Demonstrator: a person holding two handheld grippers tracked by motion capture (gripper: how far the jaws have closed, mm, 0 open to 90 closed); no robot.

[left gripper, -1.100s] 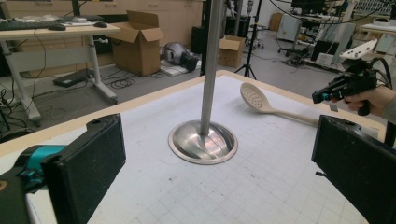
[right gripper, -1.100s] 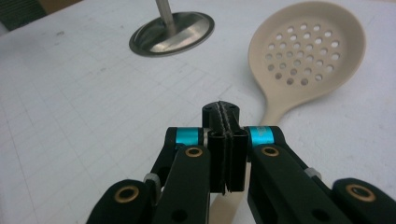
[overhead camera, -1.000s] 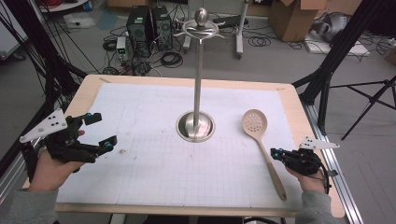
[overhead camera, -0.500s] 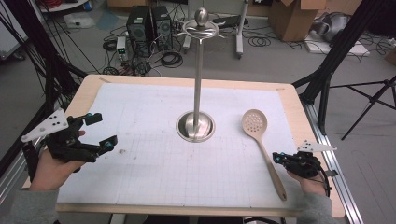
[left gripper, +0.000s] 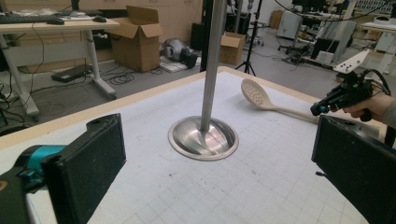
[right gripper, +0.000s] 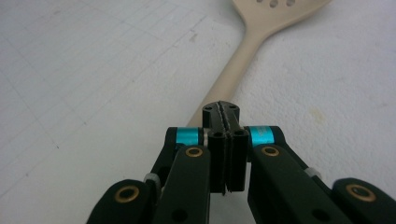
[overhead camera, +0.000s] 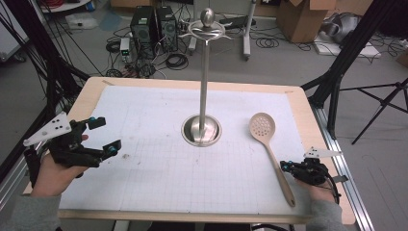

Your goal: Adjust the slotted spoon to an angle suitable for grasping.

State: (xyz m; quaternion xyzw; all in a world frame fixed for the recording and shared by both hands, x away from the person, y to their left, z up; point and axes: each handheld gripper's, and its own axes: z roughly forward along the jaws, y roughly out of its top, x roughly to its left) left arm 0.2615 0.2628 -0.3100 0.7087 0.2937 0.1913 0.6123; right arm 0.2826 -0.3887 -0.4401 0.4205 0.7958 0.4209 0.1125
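Presently right gripper point(overhead camera: 285, 166), fingers closed empty, sits beside slotted spoon point(overhead camera: 269, 144) handle for pickup; left gripper point(overhead camera: 105, 135) fingers open, idle.

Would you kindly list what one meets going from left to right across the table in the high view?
Left gripper → metal stand → slotted spoon → right gripper.

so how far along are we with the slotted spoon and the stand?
Nothing looks done: the slotted spoon lies flat on the mat, right of the metal stand, whose hooks are bare. In hand: the right hand-held gripper, jaws shut and empty, sits beside the spoon's handle. The left hand-held gripper waits open. Left: gripping, lifting, presumably hanging.
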